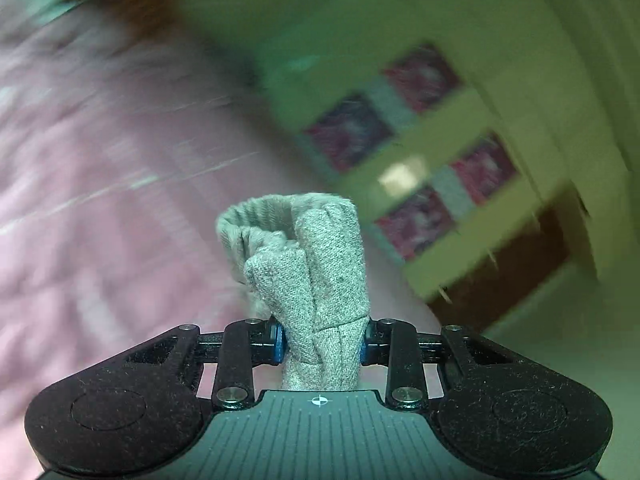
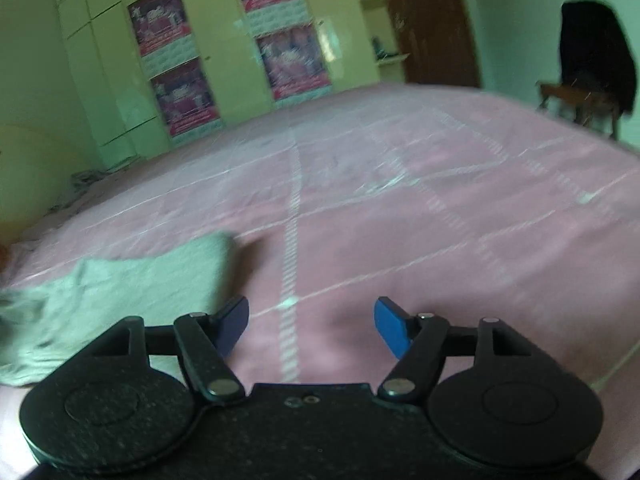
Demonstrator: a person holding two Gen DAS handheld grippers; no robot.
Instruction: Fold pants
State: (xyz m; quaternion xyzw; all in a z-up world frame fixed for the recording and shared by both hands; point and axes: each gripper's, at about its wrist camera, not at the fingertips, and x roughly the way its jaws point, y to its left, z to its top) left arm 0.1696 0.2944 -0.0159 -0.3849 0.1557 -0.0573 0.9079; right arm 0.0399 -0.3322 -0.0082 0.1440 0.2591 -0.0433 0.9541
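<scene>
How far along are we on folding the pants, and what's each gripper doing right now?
Early stage. The left gripper is clamped on a bunched grey cuff of the pants, lifted above the pink bedsheet. The right gripper is open and holds nothing, hovering over the sheet beside the rest of the pants, which lies loosely spread. No neat fold is visible yet.

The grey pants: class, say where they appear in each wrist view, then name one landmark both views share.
Left wrist: grey pants bunched at centre, clamped in the left gripper.
Right wrist: pants lie lower left on the pink bedsheet; the right gripper is open.
Shared landmark: the cupboard posters.
</scene>
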